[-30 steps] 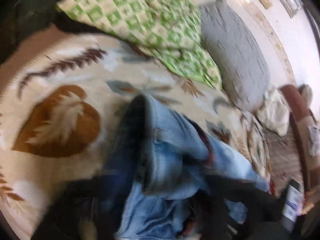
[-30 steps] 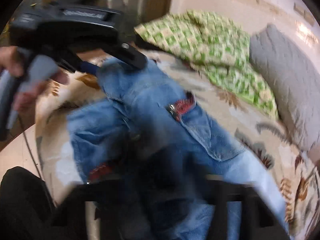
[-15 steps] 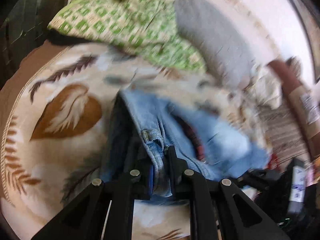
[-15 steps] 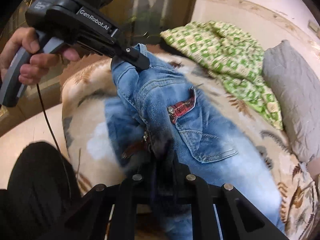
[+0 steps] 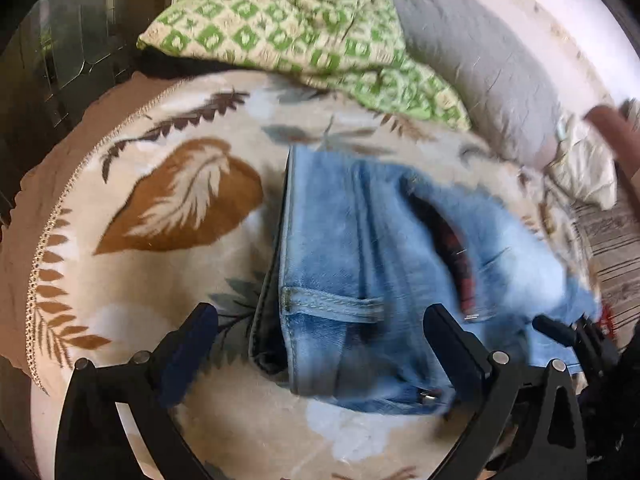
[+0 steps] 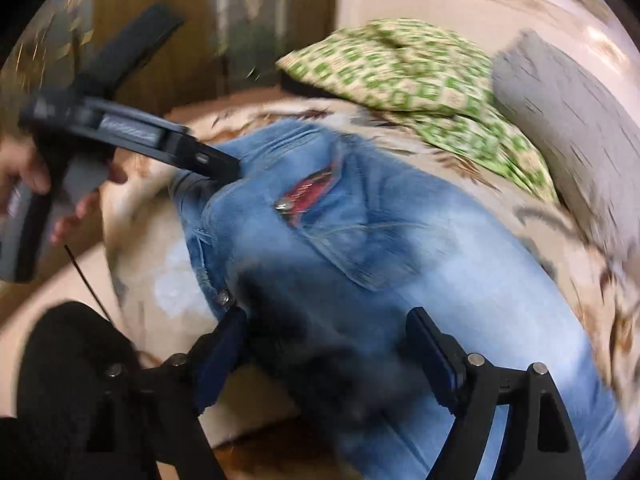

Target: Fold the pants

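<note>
So the jeans (image 5: pixel 360 264) lie bunched on the leaf-print blanket (image 5: pixel 132 280) just below the green quilt (image 5: pixel 304 36), both left gripper (image 5: pixel 320 320) and right gripper (image 6: pixel 324 320) spread wide, holding nothing, probably ready to re-grab the waistband.

A: Any lettering you can read here?

B: Hardly. In the right wrist view, the left gripper (image 6: pixel 236 168) comes in from nine o'clock, and its black body carries a pale printed strip at about ten o'clock. The strip is smeared by blur; no letters come out.

A: And the jeans (image 5: pixel 360 264)?

B: No tag or brand patch that can be read. There is a metal rivet and a red lining at the pocket, nothing written.

A: The left wrist view?

B: Nothing legible anywhere in it.
</note>
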The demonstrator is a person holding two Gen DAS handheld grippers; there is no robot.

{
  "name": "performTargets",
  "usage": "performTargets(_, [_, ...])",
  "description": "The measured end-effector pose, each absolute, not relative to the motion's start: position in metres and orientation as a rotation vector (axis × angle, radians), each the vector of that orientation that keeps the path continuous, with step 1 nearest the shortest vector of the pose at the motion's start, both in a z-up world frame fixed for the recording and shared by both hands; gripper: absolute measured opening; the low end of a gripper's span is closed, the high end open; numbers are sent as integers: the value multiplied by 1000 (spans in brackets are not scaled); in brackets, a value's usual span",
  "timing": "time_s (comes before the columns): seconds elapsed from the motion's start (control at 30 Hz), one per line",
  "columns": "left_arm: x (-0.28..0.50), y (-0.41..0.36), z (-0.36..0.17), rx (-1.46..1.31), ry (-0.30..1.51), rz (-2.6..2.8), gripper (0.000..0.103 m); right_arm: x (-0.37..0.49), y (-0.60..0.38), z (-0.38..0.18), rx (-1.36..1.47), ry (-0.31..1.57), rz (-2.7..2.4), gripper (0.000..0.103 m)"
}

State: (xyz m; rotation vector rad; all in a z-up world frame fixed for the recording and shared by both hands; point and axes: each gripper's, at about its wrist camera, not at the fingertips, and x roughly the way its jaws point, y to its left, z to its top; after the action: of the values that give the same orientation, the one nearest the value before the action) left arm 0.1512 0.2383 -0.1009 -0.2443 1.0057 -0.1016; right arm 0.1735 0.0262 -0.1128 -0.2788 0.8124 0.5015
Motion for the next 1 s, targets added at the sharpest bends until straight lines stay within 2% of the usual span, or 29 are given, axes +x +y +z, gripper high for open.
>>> performTargets(0.17, [147, 201, -52, -86, 892, -182, 102, 127, -47, -85, -63, 775, 402, 86])
performTargets(0.37, [165, 80, -16, 214, 796, -576, 102, 66, -145, -80, 106, 725, 103, 89])
performTargets(0.7, [196, -119, -19, 504, 820, -1150, 102, 6, -253, -109, 602, 698, -210, 91])
performTargets(1.0, [208, -215, -59, 683, 868, -1336, 102, 3, -304, -152, 905, 632, -270, 91])
